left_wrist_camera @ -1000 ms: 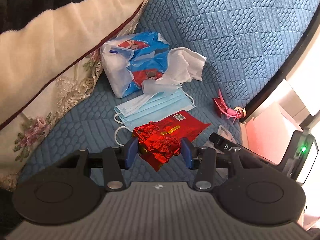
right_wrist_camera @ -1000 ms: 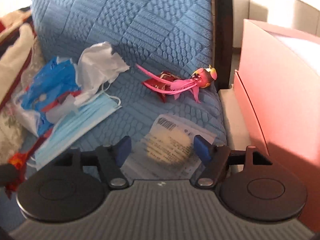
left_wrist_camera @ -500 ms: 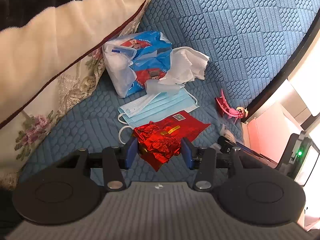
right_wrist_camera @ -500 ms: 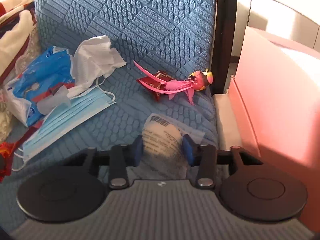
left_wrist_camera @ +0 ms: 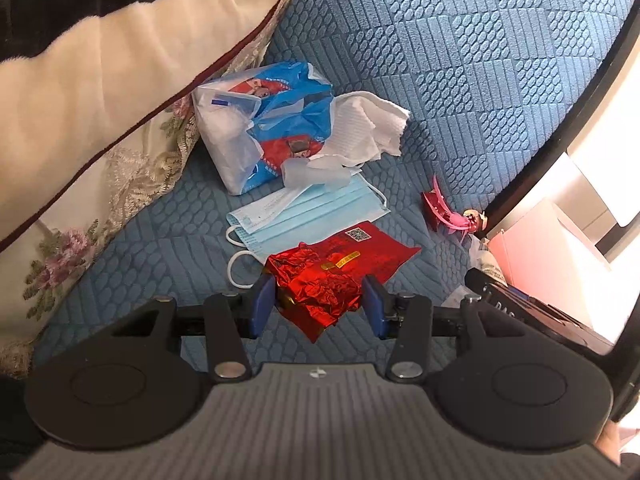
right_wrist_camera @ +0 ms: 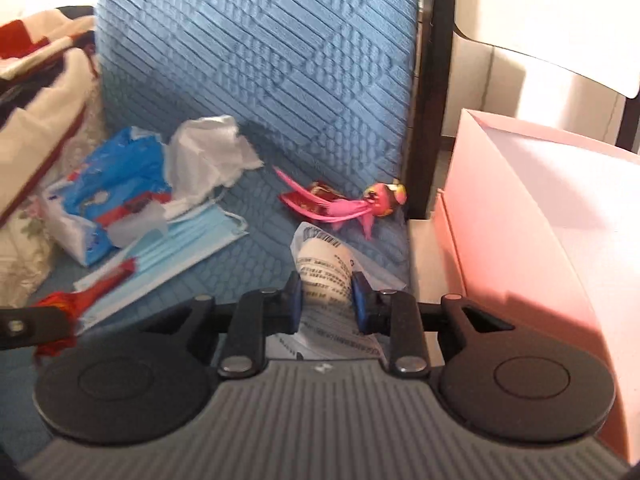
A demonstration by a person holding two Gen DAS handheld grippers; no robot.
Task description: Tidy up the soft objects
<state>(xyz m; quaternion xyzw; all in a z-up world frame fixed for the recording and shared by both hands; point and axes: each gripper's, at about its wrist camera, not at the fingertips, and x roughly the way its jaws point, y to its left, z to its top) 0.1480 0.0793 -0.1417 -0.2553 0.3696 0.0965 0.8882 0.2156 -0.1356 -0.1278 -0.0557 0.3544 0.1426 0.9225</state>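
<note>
Clamping the crumpled red foil wrapper between both blue pads, left gripper held level over the blue quilted seat, likely to keep the wrapper clear of the pile while the other hand worked. Right gripper shut on the printed clear packet, jaws having just been closing, packet pinched and bowed between the pads with its far end pointing toward 12 o'clock. Probably gripped at the middle so the limp film would not slide out.

Left on the seat, seen from the left wrist: light blue face mask at 12 o'clock of the wrapper and partly under it; blue and white tissue pack at 11 o'clock, leaning against the floral pillow; white crumpled tissue touching the pack's right side; pink hair clip at 2 o'clock, near the seat's dark edge. Pink box at 3 o'clock of the right gripper, beside the seat, perhaps the drop place. Most soft items not yet sorted, by the look of it.
</note>
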